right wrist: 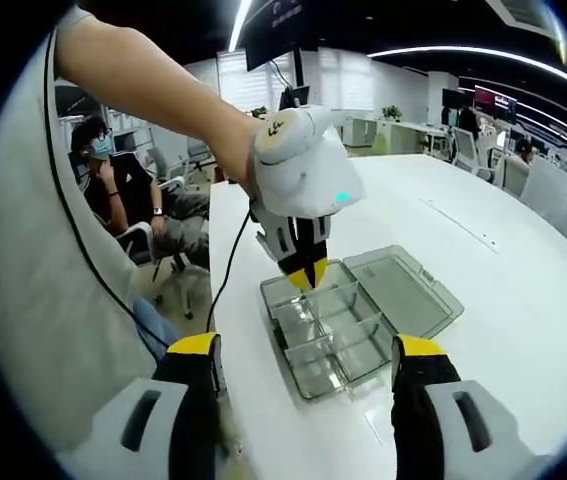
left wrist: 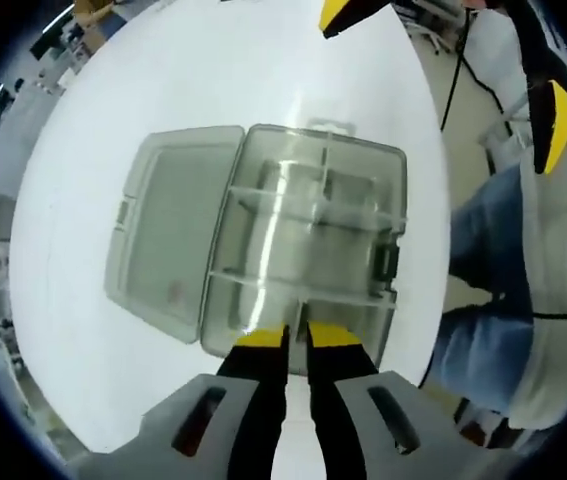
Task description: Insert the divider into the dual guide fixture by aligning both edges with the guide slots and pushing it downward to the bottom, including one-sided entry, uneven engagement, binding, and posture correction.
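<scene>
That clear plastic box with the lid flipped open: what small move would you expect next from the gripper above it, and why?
Probably a short, straight push downward. The left gripper has its yellow-tipped jaws nearly closed at the rim of the clear plastic compartment box, apparently pinching a thin divider, though that is hard to confirm. The right gripper hangs open and apart from the box, so the left would do the work.

White table [left wrist: 163, 90] w/ open clear organizer box [left wrist: 303, 240].

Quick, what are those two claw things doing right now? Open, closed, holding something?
Left gripper: shut at the near wall of the clear box; any divider gripped cannot be told.
Right gripper: open, holding nothing.
</scene>
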The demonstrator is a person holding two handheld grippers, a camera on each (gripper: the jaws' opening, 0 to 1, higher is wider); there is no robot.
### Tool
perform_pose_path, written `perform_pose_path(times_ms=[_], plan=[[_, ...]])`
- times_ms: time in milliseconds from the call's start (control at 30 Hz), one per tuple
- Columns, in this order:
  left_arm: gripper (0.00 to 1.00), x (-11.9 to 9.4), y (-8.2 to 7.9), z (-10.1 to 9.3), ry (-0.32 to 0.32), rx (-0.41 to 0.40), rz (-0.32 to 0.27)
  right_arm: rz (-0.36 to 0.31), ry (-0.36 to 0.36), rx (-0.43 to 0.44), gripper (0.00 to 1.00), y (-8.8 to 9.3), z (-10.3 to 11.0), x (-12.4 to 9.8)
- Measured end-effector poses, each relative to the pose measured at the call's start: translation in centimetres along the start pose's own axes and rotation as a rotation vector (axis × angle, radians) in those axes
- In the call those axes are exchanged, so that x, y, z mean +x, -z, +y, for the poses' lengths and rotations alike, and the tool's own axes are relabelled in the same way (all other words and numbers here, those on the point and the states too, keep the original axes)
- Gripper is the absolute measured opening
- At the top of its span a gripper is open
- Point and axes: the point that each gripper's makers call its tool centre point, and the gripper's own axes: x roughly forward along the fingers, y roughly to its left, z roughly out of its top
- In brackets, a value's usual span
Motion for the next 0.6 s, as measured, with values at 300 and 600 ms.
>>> perform_pose_path(times_ms=[300, 600], plan=[[0.2, -1.2, 0.6, 0.0, 0.011, -0.027, -0.074, 0.002, -0.006, -0.008, 0.67, 0.1, 0.0, 0.1], [0.23, -2.8, 1.1, -0.2, -0.003, -0.055, -0.197, 0.016, -0.018, -0.016, 0.67, 0.5, -0.4, 0.3]])
